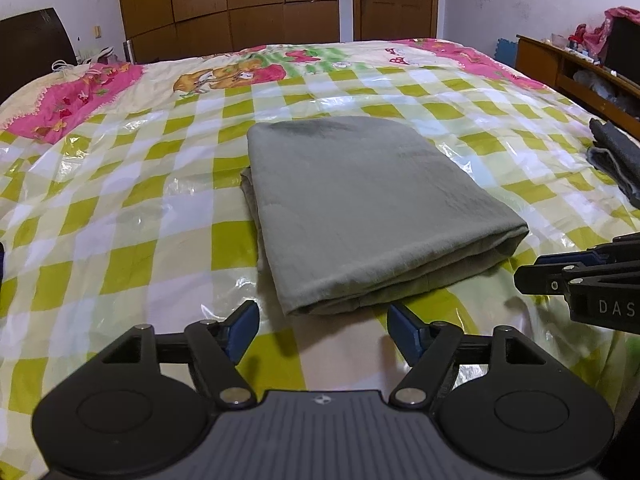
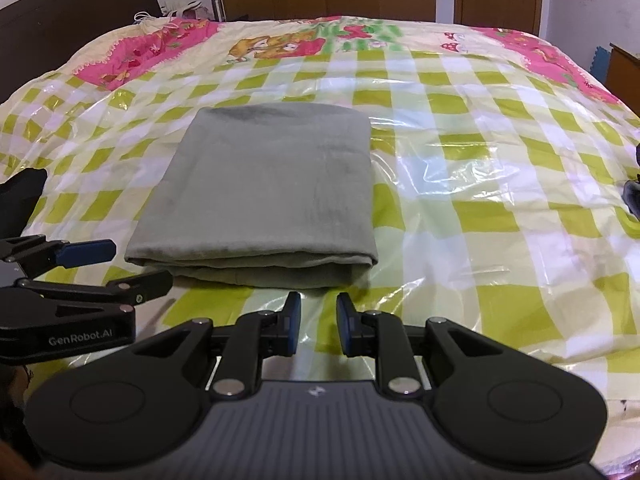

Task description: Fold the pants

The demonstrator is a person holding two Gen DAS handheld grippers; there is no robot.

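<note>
- A bed (image 1: pixel 120 184) fills both views, spread with a green-and-white checked cover under a glossy clear plastic sheet (image 2: pixel 480 184); pink cartoon print runs along its far edge.
- Behind it stand brown wooden wardrobes (image 1: pixel 228 4) and a door (image 1: pixel 396 0); a dark headboard (image 2: pixel 68 12) is at the left, a wooden shelf unit (image 1: pixel 576 68) at the right.
- The pants (image 1: pixel 360 208), grey-green, lie folded into a flat rectangle mid-bed.
- A dark garment (image 1: pixel 616 160) lies well apart at the right.
- The left gripper (image 1: pixel 322 332) tilts down just short of the pants' near edge, fingers spread wide, nothing between them.
- The right gripper (image 2: pixel 318 326) is angled likewise beside it, fingers narrowly parted, empty.
</note>
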